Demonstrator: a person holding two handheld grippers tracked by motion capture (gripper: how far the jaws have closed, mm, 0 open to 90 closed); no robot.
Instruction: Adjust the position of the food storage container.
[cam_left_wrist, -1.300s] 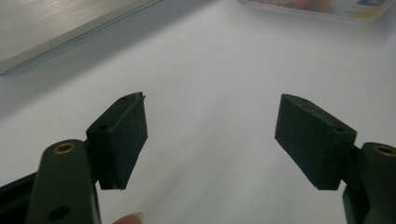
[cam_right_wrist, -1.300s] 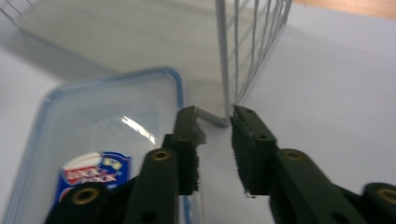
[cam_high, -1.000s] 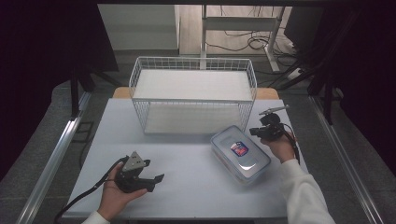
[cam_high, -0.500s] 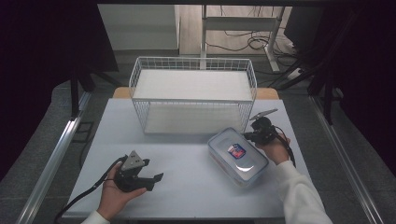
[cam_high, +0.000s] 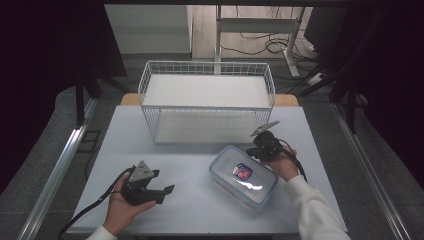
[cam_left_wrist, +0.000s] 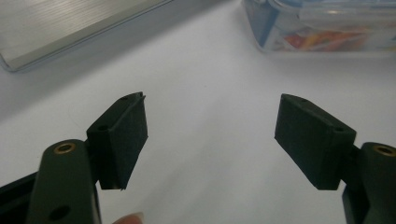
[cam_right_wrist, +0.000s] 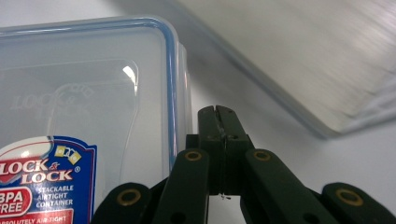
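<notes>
Clear rectangular plastic container with blue-rimmed lid (cam_high: 243, 176) on the white table (cam_high: 200, 195), in front of the white wire basket (cam_high: 207, 102), right gripper (cam_high: 256, 149) with jaws pressed together just beside its far corner, left gripper (cam_high: 167, 192) resting apart, jaws wide with nothing between.

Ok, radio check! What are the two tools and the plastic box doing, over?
Left tool open, empty, low over table. Right tool shut, holding nothing, at the lidded plastic box's edge. Wire basket behind box; nothing blocking.

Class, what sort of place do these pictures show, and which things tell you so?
Probably a lab or workshop test bench: a plain white table, black curtains at the sides, and loose cables on the floor behind.
</notes>
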